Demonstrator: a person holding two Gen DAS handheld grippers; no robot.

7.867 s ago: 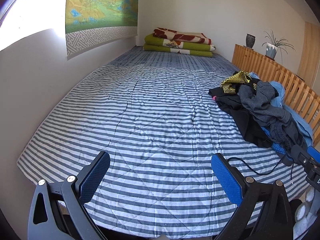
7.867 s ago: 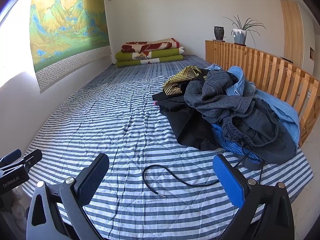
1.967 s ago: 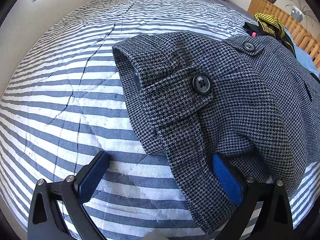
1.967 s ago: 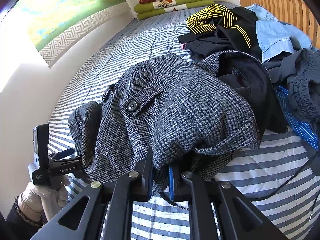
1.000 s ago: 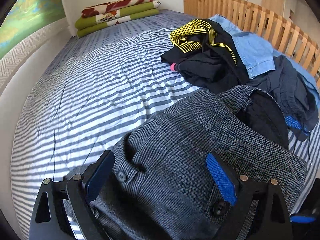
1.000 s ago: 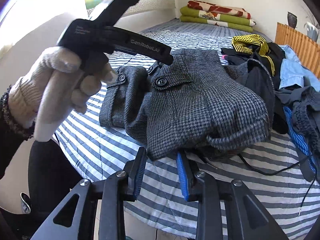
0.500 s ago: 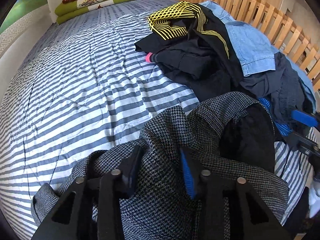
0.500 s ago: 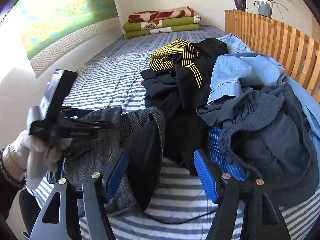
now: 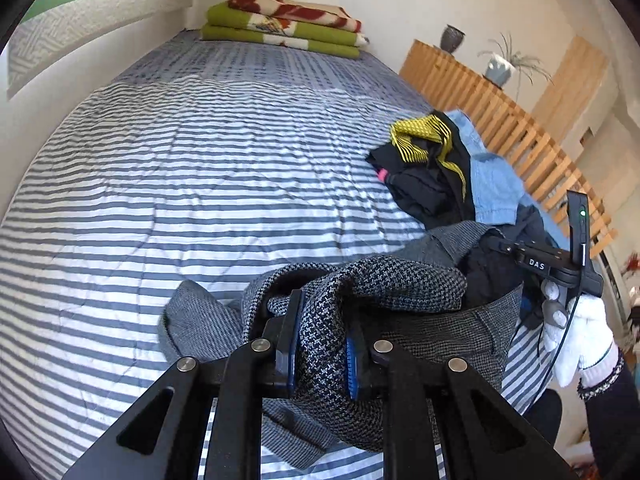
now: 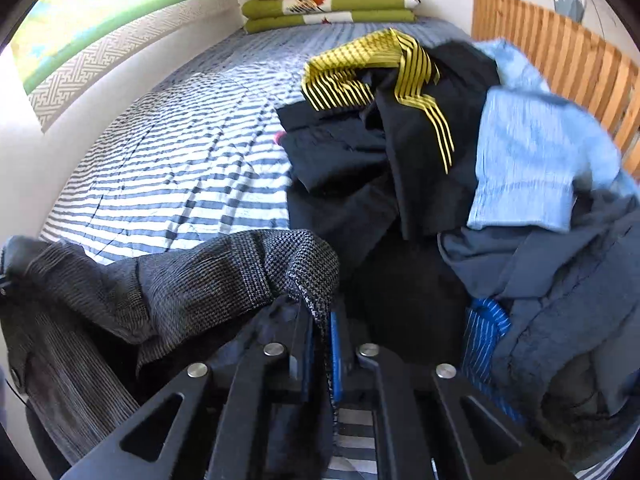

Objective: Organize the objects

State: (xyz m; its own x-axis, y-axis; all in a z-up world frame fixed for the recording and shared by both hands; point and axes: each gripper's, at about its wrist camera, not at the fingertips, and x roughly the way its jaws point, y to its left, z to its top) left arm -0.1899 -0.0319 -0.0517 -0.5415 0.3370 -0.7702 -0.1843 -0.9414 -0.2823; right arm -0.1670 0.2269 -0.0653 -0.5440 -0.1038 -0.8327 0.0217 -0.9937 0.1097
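So from where I'm driving this, both claws are clamped on the same houndstooth jacket, which sits at the near edge of the bed, bunched up and partly lifted off the striped quilt. Left gripper has just closed down on a thick roll of the grey check fabric, looks like a collar or lapel edge, and the blue pads are pressing into it from both sides. Right gripper has just snapped closed too, pinching a thin edge of the same jacket where the dark lining shows. My guess is it's held at two points so it can be stretched out flat on the open left half of the bed and folded; that side is bare quilt, so that's the sensible work area.

The rest of the laundry pile is heaped toward the right edge against the wooden slatted rail: a black top with yellow stripes, a light blue denim shirt, something dark navy and a blue pinstriped piece underneath. Folded blankets are stacked at the far end, probably the model for "organized".

Readable writing: only "DAS" in white on the right gripper's body, seen from the left camera, held in a white knit glove. Nothing legible on the clothes.
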